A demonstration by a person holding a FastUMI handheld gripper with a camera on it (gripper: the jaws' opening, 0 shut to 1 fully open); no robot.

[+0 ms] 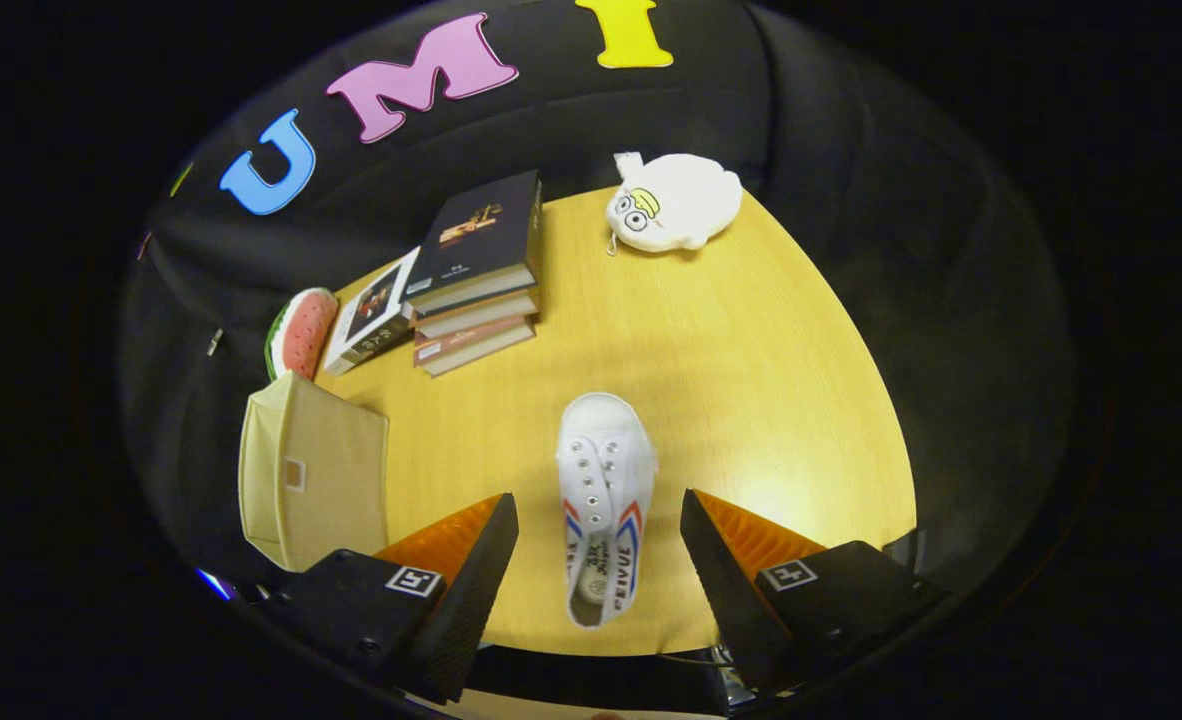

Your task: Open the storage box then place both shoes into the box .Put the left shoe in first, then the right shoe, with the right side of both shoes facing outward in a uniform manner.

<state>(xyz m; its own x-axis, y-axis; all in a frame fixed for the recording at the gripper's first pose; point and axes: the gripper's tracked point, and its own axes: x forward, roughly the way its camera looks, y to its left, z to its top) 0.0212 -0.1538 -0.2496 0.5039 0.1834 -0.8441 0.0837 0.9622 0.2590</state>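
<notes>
A white canvas shoe (603, 500) with red and blue stripes lies on the yellow wooden table (751, 380), toe pointing away from me, heel toward me. My gripper (599, 508) hovers above it, open, one finger on each side of the shoe and touching nothing. The beige fabric storage box (313, 482) stands to the left of the fingers at the table's left edge. Its lid side faces me, and I cannot tell if it is open.
A stack of books (475, 275) sits beyond the box at the table's back left, with a watermelon-slice toy (301, 330) beside it. A white plush toy (673, 202) lies at the far edge. The table ends close on the right.
</notes>
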